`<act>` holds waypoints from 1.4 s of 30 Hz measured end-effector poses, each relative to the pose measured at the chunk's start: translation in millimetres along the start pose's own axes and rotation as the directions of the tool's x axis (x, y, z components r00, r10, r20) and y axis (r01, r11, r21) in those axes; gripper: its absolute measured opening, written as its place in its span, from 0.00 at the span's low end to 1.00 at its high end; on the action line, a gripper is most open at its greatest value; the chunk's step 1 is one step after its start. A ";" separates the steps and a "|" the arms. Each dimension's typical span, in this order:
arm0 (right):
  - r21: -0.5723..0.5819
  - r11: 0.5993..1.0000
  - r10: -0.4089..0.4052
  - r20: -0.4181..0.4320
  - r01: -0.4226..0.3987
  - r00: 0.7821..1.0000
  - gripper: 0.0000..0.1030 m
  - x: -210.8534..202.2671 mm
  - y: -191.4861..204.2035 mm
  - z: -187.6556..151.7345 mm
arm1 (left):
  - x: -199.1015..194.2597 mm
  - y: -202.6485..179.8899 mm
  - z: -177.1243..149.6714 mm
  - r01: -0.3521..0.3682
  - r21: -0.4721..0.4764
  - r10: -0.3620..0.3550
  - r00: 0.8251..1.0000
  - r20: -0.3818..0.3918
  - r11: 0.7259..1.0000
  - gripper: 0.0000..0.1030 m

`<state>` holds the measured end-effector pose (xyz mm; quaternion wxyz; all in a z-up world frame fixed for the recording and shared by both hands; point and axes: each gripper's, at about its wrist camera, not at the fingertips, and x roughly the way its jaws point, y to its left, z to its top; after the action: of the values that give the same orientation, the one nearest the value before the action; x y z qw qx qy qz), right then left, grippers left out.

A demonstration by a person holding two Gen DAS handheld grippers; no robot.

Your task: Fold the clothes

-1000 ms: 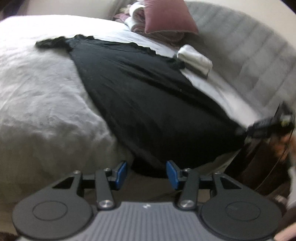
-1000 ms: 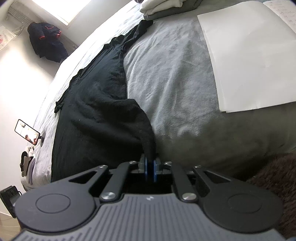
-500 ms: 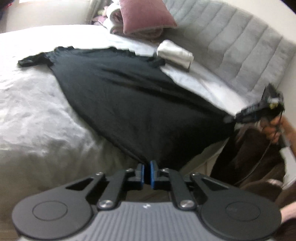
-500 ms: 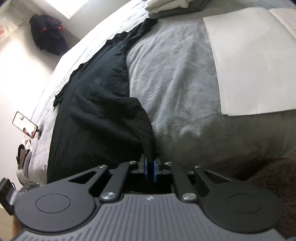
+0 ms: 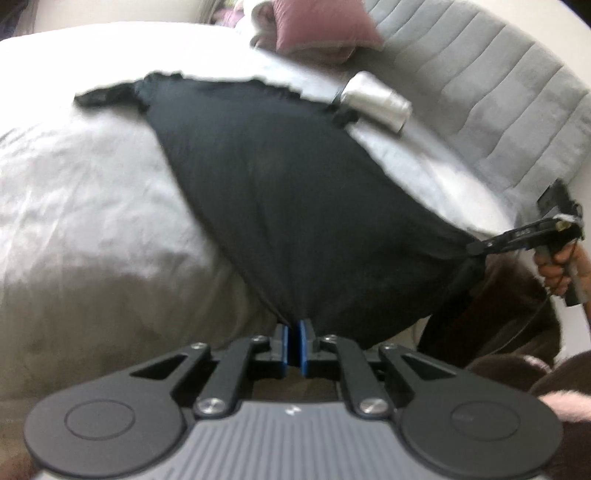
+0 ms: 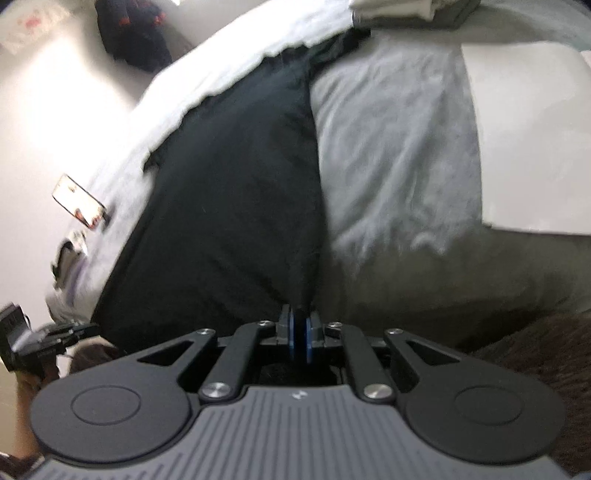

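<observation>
**Black Garment Pulled Taut Between Two Grippers Over a Bed**

A black garment [image 5: 280, 192] lies spread across a bed covered in a pale grey blanket [image 5: 81, 206], its near hem lifted off the mattress edge. The left gripper [image 5: 291, 347] has its blue-padded fingers pinched together on one corner of the hem, the cloth bunching into the narrow gap. The right gripper [image 6: 300, 338] is likewise clamped tight on the opposite corner, a fold of dark fabric rising straight out of its pads. From the left wrist view the right gripper appears at the far right, held in a hand [image 5: 557, 266], with the hem stretched between the two tools. The garment's far end, with a short sleeve [image 5: 107, 96] pointing left, reaches toward a folded white cloth [image 5: 376, 101] and a mauve pillow [image 5: 317, 29] by the grey padded headboard [image 5: 491, 81]. In the right wrist view a white sheet of paper [image 6: 532, 140] rests on the blanket beside the garment, and a phone [image 6: 78, 202] with a lit screen stands near the bed's far side. Both frames are slightly blurred.
</observation>
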<state>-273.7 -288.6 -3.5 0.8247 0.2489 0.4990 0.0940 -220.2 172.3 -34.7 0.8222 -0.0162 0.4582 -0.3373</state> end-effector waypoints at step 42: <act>-0.100 0.995 0.026 0.087 -0.018 0.996 0.41 163.3 115.0 217.4 | 79.1 204.3 201.4 -0.152 -0.702 0.449 0.855 0.259 0.695 0.60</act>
<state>5.3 -192.9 10.0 0.8562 0.2169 0.4541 0.1168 72.0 228.0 -45.3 0.8842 -0.2983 0.3596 0.0004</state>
